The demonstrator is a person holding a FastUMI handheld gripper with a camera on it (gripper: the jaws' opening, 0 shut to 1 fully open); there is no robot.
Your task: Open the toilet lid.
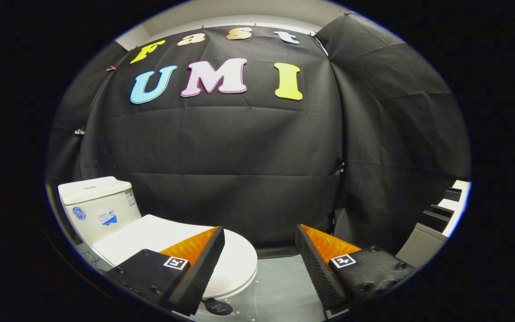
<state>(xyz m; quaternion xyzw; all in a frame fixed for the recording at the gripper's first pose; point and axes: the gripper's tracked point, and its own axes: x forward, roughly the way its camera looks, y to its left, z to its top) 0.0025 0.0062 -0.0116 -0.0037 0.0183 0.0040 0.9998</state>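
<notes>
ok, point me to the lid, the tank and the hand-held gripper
lid (150,235): gripper view, on its flat closed top.
tank (99,212): gripper view, on its front wall.
hand-held gripper (259,237): gripper view, midway between its open fingertips.

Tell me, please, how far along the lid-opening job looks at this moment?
Nothing looks done: the toilet lid lies flat and closed on the bowl, in front of the tank. In hand is the approach: the gripper is open and holds nothing, one finger showing in front of the lid and the other over the floor beside the toilet. Left: catch the lid's front edge and swing it up toward the tank.
</notes>
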